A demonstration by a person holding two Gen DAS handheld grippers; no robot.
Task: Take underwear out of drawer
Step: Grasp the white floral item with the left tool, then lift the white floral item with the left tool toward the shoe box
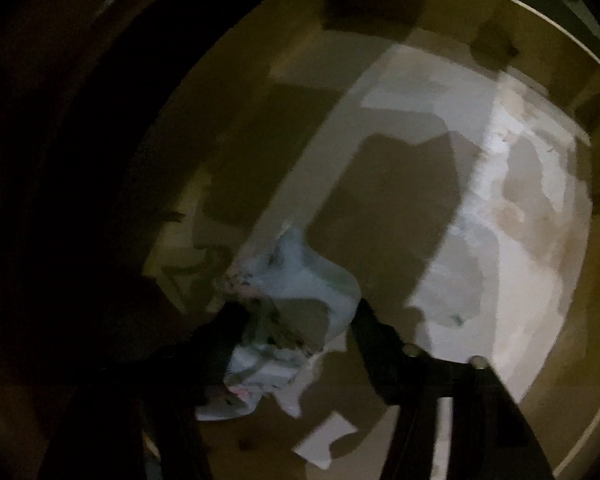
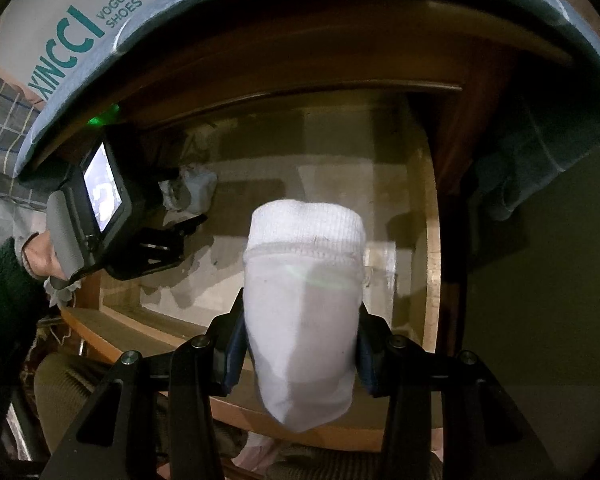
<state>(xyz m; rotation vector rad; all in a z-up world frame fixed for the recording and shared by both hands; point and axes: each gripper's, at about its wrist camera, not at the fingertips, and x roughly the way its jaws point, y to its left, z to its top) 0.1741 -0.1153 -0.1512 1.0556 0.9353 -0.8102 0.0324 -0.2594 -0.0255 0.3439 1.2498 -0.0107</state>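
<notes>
The right gripper hangs over the near edge of the open drawer and its two blue pads are pressed on a white sock-like garment; the ribbed cuff of this piece points to the far side, the narrow end hangs down toward the camera, and the piece is clear of the drawer floor.

The left gripper is at the far left of the drawer, pointing steeply down, with a hand in a dark green sleeve on its handle; a small crumpled pale blue-white underwear lies there on the floor, near the far left corner. In the left wrist view, which is dark and blurred, the cloth sits between the two black fingers and reaches both of them, so they seem to be closed on it; I cannot be fully sure that the pads press.

The drawer floor is pale and patchy, with wooden walls around it; above the far edge, a white and teal bag printed with VOGUE SHOES lies on top of the furniture.
</notes>
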